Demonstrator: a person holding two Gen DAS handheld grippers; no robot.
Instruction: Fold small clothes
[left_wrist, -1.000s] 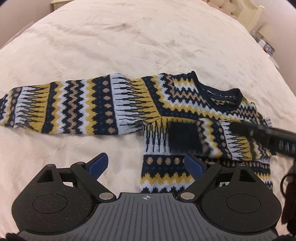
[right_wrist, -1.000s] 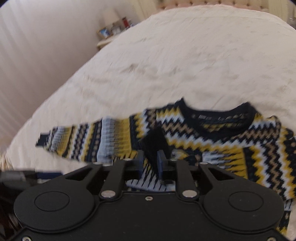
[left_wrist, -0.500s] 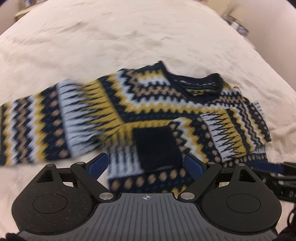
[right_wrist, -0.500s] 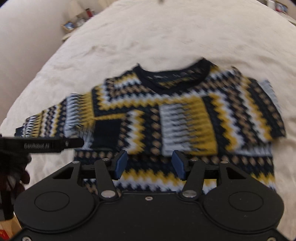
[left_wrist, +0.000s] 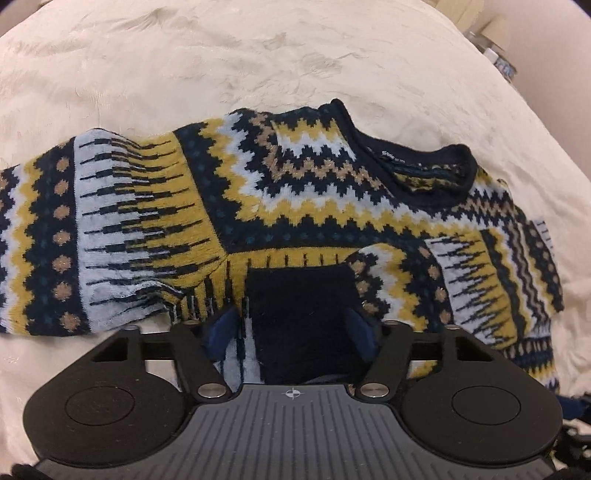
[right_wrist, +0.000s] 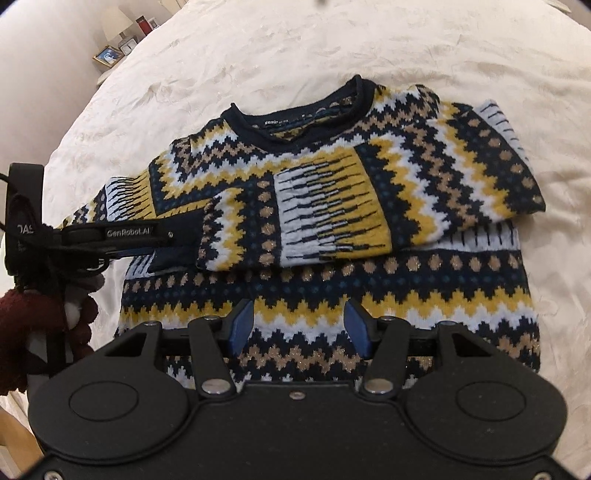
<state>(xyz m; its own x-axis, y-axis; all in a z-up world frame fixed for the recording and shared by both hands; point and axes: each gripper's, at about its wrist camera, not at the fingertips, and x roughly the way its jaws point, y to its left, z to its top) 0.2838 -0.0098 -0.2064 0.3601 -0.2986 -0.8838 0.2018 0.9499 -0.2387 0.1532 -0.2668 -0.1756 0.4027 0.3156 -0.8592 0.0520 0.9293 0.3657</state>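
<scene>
A navy, yellow and white patterned sweater (right_wrist: 369, 229) lies flat on the cream bedspread (right_wrist: 332, 44), neck away from me. Its right sleeve is folded across the chest and ends in a navy cuff (left_wrist: 303, 306). Its left sleeve (left_wrist: 92, 236) lies stretched out to the left. My left gripper (left_wrist: 293, 332) is open, with its blue pads on either side of the cuff; in the right wrist view it (right_wrist: 166, 236) comes in from the left over that cuff. My right gripper (right_wrist: 299, 328) is open and empty above the sweater's hem.
A bedside table with a lamp and picture frames (right_wrist: 118, 48) stands beyond the bed's far left corner. Small items (left_wrist: 498, 55) sit off the bed at the far right in the left wrist view. Bare bedspread (left_wrist: 258, 55) surrounds the sweater.
The right gripper let go of the folded sleeve, opened and drew back towards the hem. The left gripper moved in over the cuff and its jaws narrowed around it.
</scene>
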